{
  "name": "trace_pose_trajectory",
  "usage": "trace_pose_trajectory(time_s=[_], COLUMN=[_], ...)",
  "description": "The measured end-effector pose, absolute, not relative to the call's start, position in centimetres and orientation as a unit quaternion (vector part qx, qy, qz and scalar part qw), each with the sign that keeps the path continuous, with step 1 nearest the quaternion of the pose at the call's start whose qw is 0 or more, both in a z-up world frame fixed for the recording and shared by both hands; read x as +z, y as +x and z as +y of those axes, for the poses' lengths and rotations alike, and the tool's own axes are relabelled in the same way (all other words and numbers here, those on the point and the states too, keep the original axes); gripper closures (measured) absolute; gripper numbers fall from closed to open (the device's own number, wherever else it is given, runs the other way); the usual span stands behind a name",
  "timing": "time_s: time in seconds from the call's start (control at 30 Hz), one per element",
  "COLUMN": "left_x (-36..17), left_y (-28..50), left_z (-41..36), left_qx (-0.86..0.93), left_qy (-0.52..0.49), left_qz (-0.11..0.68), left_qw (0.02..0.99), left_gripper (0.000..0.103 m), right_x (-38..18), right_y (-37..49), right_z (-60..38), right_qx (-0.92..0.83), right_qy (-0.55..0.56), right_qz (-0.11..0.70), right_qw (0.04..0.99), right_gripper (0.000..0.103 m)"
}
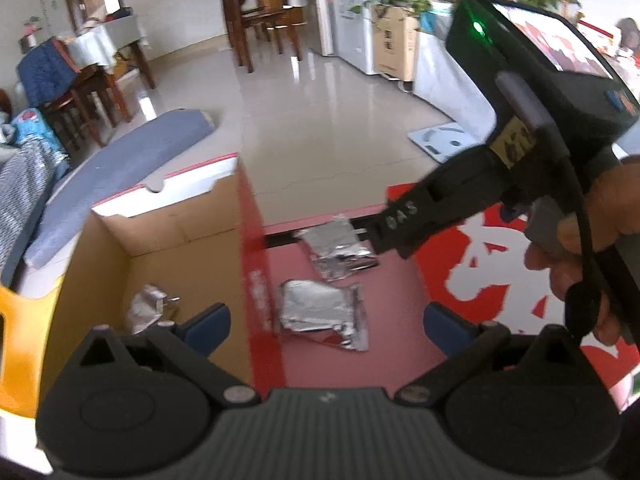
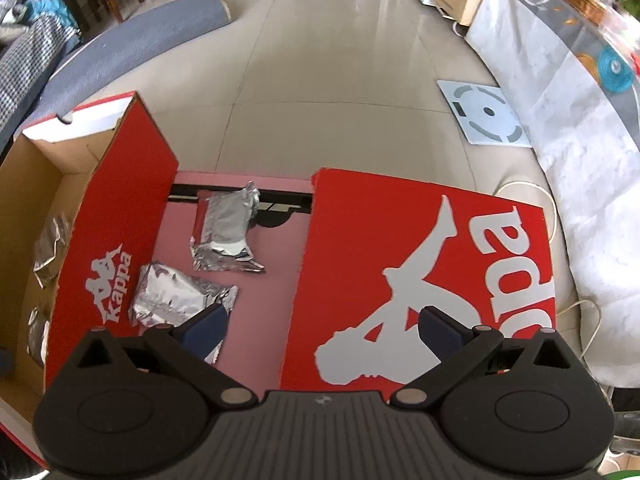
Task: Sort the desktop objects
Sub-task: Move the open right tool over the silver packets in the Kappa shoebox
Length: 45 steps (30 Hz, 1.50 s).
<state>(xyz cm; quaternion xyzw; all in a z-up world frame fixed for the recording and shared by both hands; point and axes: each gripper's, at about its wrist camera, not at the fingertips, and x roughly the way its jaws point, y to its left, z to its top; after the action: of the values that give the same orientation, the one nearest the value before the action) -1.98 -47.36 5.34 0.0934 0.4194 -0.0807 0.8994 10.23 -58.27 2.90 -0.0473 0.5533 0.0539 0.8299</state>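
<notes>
**Kappa box, foil packets and two sets of tongs**

Plainly legible, the red wall of the open shoe box (image 2: 116,248) carries the white word "Kappa" beneath its logo; the red box lid (image 2: 432,280) lying flat to the right shows the same figure logo large, with part of the lettering upside down; the right-hand tool bears small raised characters on its arm, too blurred to read with certainty. Two silver foil packets lie on the pink counter (image 2: 264,300) between box and lid: the near packet (image 2: 176,296) just beside the box wall, the far packet (image 2: 228,232) behind it, apart from the first; at least two more crumpled foil pieces (image 2: 48,248) sit inside the box. The left tongs (image 1: 324,320) stand wide apart, astride the box wall, holding nothing; the right tongs (image 2: 320,328) are likewise spread and empty, one fingertip over the near packet, the other over the lid; a hand (image 1: 592,248) grips the right tool.
</notes>
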Motion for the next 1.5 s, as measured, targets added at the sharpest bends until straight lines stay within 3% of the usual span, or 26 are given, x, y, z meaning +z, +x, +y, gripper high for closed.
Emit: trace_pose_trajectory(time_s=[0.63,1.5], left_x=[2.0,-1.4], left_y=[0.6,3.3], left_z=[-49.8,-49.8], left_qx=[-0.112,-0.059], left_qy=[0.088,0.050], left_qz=[0.449,0.491], left_qw=[0.882,0.867], left_gripper=[0.000,0.000], right_x=[3.3,2.7], right_y=[11.1,11.8], right_z=[-63.0,-62.8], right_qx=[0.013,0.010], right_qy=[0.010,-0.006], right_qz=[0.556,0.567], right_qw=[0.831,0.824], right_gripper=[0.002,0.001])
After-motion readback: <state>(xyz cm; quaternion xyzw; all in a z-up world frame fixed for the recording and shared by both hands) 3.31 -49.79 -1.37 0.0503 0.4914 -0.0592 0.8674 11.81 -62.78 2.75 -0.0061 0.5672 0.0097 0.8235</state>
